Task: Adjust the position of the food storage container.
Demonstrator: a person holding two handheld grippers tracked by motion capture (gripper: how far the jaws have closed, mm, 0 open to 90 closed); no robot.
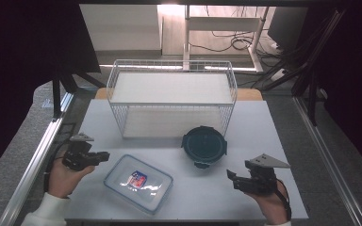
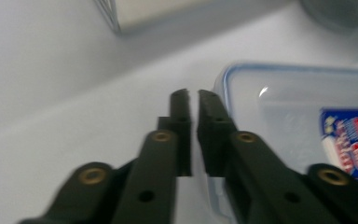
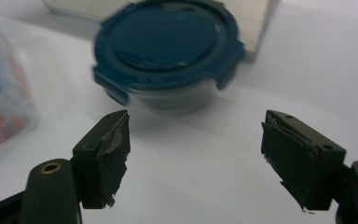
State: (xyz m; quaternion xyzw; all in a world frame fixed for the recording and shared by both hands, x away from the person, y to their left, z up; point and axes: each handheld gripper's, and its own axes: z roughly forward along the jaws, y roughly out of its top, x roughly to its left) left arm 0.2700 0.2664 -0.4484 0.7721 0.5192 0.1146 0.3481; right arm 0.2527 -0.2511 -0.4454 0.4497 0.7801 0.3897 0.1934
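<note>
A clear rectangular container (image 1: 139, 183) with a blue-rimmed lid and a red and blue label lies on the white table near its front. My left gripper (image 1: 104, 156) hovers just left of it. In the left gripper view the jaws (image 2: 193, 93) stand a narrow slit apart with nothing between them, beside the container's corner (image 2: 298, 107). A round container with a dark teal clip lid (image 1: 204, 145) sits mid-table. My right gripper (image 1: 230, 176) is to its front right, and in its own view it (image 3: 195, 116) stands wide open and empty, pointing at that round container (image 3: 168, 51).
A white wire basket (image 1: 172, 96) with a shelf stands at the back of the table (image 1: 264, 122), right behind the round container. Metal rails run along both table sides. The rectangular container's end (image 3: 0, 93) lies at the left of the right gripper view.
</note>
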